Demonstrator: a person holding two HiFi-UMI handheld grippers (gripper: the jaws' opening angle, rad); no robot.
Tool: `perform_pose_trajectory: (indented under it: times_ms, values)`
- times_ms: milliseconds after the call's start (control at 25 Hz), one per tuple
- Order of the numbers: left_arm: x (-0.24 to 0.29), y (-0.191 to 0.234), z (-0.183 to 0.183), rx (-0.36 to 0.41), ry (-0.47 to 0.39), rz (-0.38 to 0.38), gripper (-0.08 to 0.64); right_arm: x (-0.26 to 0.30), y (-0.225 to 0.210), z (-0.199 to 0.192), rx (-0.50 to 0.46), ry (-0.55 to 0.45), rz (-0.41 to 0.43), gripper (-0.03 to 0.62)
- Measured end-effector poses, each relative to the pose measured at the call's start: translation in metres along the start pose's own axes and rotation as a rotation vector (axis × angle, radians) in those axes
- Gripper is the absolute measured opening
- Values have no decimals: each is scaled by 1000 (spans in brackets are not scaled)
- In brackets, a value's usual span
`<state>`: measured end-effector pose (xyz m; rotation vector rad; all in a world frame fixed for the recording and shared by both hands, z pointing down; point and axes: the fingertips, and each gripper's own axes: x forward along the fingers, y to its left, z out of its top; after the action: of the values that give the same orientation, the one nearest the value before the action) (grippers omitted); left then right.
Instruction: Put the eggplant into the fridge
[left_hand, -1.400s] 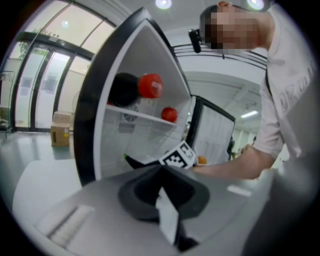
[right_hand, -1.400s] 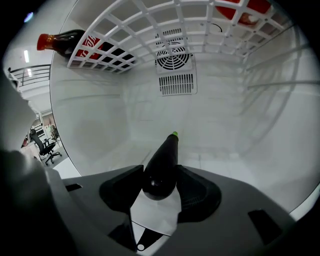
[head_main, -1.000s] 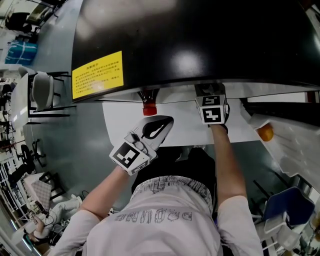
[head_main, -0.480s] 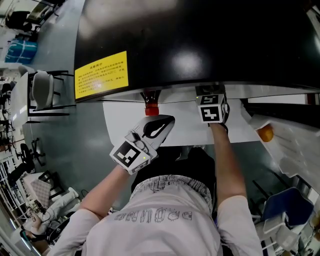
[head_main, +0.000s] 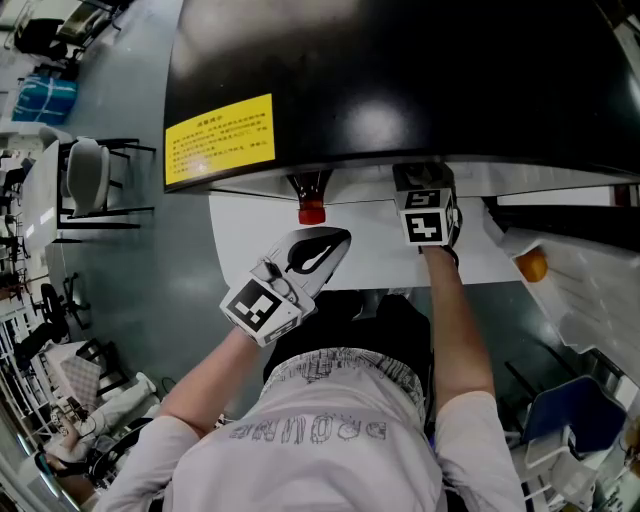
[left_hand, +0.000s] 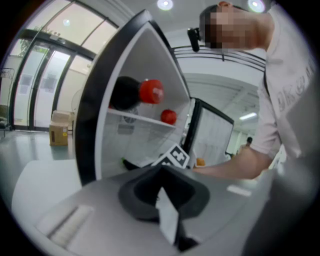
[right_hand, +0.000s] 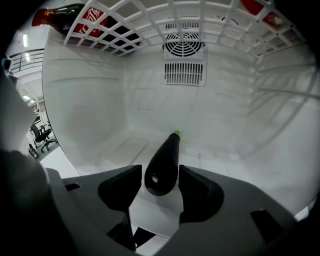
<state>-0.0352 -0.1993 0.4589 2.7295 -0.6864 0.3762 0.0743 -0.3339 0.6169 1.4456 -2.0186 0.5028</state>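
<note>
Right gripper view: the right gripper (right_hand: 160, 189) has its fingers (right_hand: 120, 187) spread, having just been opening. The blunt end of the eggplant (right_hand: 164, 162) lies between them with a thin gap at each side, so neither finger presses it. The eggplant rests on the white fridge floor (right_hand: 240, 150), its green stem toward the vent (right_hand: 184, 72) in the back wall. Bare floor lies to both sides and a wire shelf (right_hand: 210, 20) runs above. The left gripper (left_hand: 162, 195), fingers closed on nothing, hangs outside the fridge (left_hand: 90, 125).
</note>
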Motion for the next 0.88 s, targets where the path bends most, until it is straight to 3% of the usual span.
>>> perform_pose_trajectory:
  times_ms: [560,880]
  values:
    - [-16,-15,17,19,-29,4,8,-44,3,18,24,-59,0,230]
    - [-28,-27,31,24,-54,15,8,-93,7,29,36,-112,-9,190]
